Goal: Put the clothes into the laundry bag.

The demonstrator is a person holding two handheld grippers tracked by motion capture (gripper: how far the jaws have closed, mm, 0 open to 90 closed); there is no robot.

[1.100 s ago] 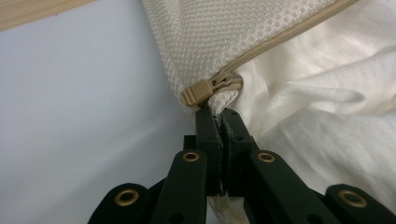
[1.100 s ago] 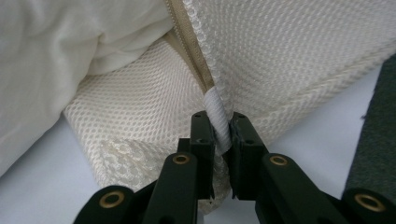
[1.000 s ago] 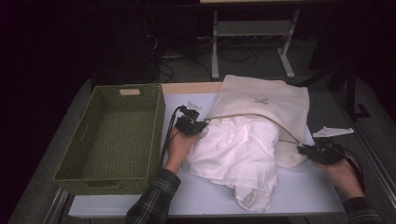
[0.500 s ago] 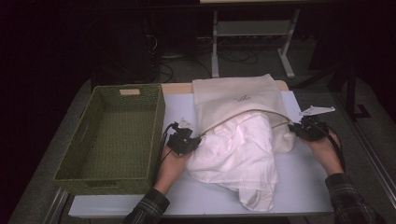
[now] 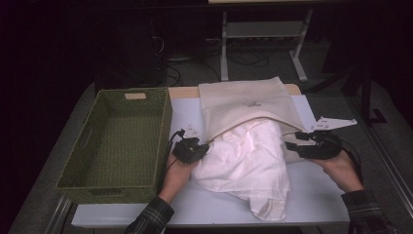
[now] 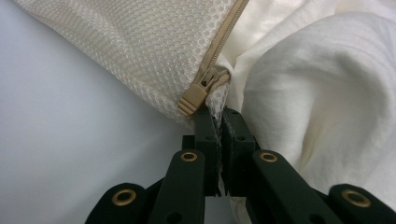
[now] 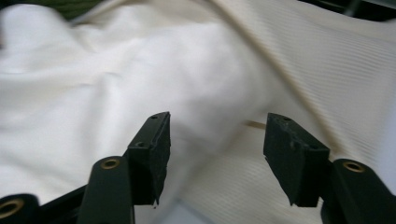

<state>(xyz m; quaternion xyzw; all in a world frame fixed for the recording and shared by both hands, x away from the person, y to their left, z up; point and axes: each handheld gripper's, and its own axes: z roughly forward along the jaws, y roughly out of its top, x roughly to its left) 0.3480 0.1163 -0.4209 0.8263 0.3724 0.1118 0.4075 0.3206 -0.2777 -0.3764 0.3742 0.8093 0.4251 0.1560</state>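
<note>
High view: beige mesh bag [image 5: 251,105] flat on table [image 5: 311,195], white cloth [image 5: 246,163] spilling from its mouth; small dark mark on bag, illegible. Green basket [image 5: 117,141] at left, blank tag.
Left gripper view: left gripper [image 6: 221,122] clamped on bag mesh beside zip pull [image 6: 198,93].
Right gripper view: right gripper [image 7: 215,135] jaws just opened, nothing between, over cloth/bag.

Mesh laundry bag [image 5: 253,100]: small dark mark near centre, too small to read. No other legible text or labels.
</note>
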